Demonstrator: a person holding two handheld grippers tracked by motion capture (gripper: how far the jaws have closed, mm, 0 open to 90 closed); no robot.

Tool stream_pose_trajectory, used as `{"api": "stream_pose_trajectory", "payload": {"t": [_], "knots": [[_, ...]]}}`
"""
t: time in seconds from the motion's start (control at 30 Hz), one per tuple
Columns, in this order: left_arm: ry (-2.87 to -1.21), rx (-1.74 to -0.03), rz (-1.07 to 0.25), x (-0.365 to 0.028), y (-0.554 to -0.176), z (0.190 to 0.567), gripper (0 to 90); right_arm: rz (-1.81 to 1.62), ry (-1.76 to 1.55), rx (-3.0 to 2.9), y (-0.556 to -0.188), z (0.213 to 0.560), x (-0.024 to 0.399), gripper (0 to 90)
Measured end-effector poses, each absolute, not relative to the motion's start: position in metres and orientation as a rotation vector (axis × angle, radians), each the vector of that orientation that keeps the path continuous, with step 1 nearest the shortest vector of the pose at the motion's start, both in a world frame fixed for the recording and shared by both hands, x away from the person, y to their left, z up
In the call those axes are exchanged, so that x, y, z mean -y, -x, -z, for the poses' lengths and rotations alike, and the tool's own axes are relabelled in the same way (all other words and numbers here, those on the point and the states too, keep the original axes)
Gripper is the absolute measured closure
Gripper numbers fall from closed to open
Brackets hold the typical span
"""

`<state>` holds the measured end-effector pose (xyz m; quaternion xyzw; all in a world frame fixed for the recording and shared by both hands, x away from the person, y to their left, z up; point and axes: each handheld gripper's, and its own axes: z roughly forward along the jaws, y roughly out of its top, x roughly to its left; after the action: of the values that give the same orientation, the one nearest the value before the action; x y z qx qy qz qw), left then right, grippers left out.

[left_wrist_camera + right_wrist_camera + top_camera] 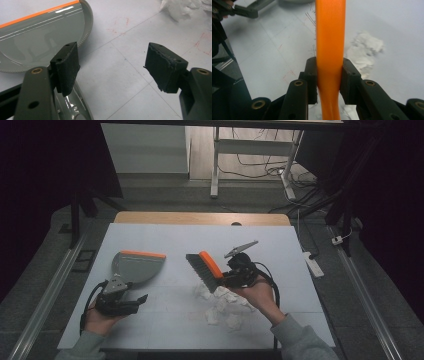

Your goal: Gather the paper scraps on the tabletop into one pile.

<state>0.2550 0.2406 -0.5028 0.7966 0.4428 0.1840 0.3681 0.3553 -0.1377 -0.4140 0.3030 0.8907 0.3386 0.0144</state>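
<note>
Table (165, 240) – grey dustpan (136, 266) left, handle beside wide-open left gripper (142, 298), nothing held. Right gripper (329, 75) fingers clamp the orange brush (206, 268) handle above the paper scraps (222, 305) – suggest bracing the pan first, then short sweeps leftward, bristles flat

No writing, label, brand or number can be read anywhere here; the faint red marks on the table (120, 82) spell nothing legible.

Glossy grey plastic dustpan (37, 37), smooth orange brush (329, 37) handle, probably plastic; crumpled white paper scraps (222, 307) look matt.
</note>
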Motion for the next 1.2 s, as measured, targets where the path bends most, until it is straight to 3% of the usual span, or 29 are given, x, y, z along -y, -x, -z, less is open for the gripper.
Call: {"api": "stream_pose_trajectory", "payload": {"t": [0.4,0.8,1.2], "knots": [[-2.047,-1.136,-0.472,-0.24,-0.255,0.503,28.3,-1.015,-0.901,-2.877,-0.334,0.414,0.161,70.7],[-2.052,-1.133,-0.472,-0.238,-0.255,0.503,28.3,-0.7,-0.526,-3.17,-0.296,0.446,0.124,70.7],[-2.048,-1.141,-0.472,-0.24,-0.255,0.504,28.3,-0.539,-0.512,-3.065,-0.338,0.456,0.101,70.7]]}}
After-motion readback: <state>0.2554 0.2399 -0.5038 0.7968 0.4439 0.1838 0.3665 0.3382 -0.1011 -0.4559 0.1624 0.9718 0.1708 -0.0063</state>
